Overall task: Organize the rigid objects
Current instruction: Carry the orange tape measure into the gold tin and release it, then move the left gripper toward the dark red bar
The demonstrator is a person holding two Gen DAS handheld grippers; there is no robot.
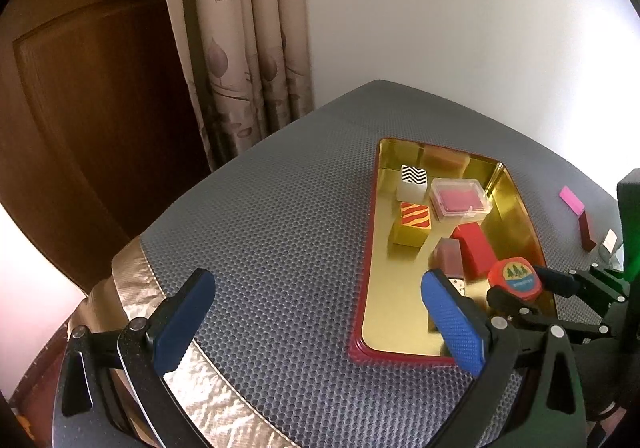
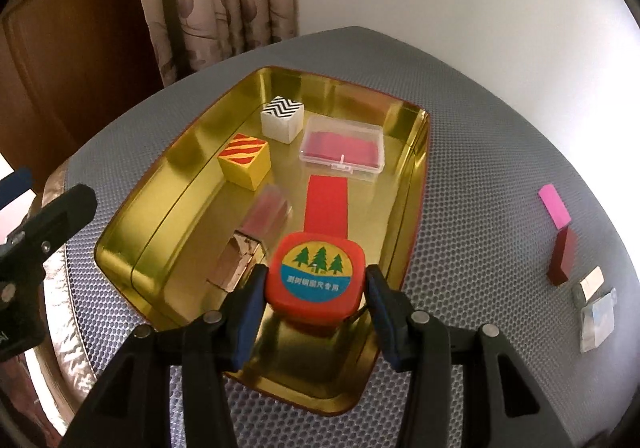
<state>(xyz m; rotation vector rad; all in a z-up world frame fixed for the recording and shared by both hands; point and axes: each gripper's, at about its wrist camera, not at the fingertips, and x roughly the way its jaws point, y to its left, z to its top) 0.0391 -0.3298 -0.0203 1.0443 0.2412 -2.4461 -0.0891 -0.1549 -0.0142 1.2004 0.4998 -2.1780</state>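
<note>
Gold tin tray is sitting on the grey mat, holding blocks and a clear box. Right gripper is clamping the red tape measure over the tray's near end. Left gripper is hanging empty, jaws wide apart.

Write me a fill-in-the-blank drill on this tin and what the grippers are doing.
1. The right gripper is shut on a red tape measure whose label shows three green ____.
2. The cube with the black-and-white zigzag top sits ____ the gold tin.
3. The pink block lies on the grey mat, ____ the tin.
4. The left gripper is open and holds ____.

Missing words: trees; inside; outside; nothing
</note>
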